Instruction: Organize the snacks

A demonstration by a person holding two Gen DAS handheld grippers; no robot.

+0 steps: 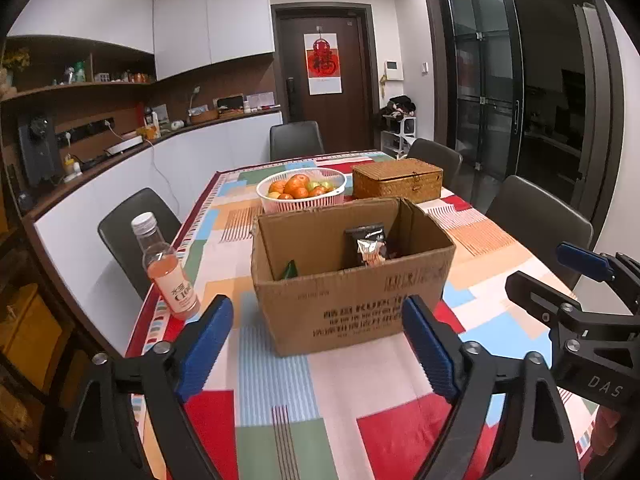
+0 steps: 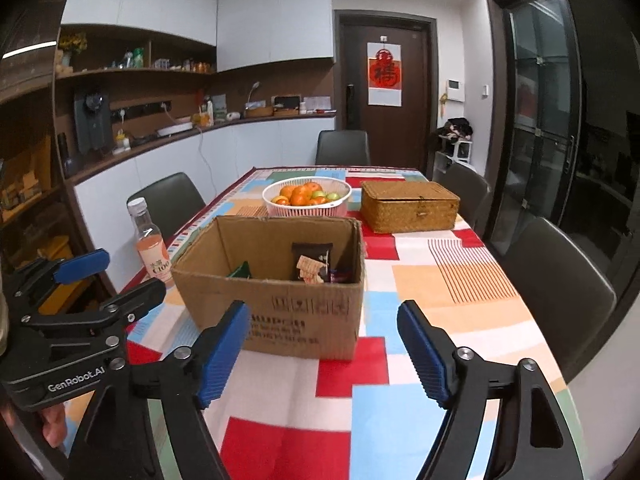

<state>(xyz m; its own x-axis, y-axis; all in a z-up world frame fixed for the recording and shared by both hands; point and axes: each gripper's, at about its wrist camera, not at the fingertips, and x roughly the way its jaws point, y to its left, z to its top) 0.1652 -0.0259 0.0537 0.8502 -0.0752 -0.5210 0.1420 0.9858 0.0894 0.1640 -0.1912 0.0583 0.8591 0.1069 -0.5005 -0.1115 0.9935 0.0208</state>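
Bench point(image 1: 360, 392) under a patchwork cloth, chairs round it. Cardboard box point(image 1: 352, 300) stands open-topped at centre. From the left wrist view: wicker case point(image 1: 396, 184) at 1 o'clock of the box, just behind it; fruit basket point(image 1: 302, 190) at 12 o'clock, just behind the far wall; pink drink bottle point(image 1: 170, 272) at 9 o'clock, upright near the bench edge, apart from the box.

Snacks sit inside the box: dark packet point(image 1: 370, 244) leaning on the far wall toward its right side, green packet point(image 1: 290, 270) low at the left side.

Left gripper point(image 1: 316, 344): jaws wide apart, nothing between them, short of the box. Right gripper point(image 2: 320, 348): jaws likewise apart and empty, short of the box.
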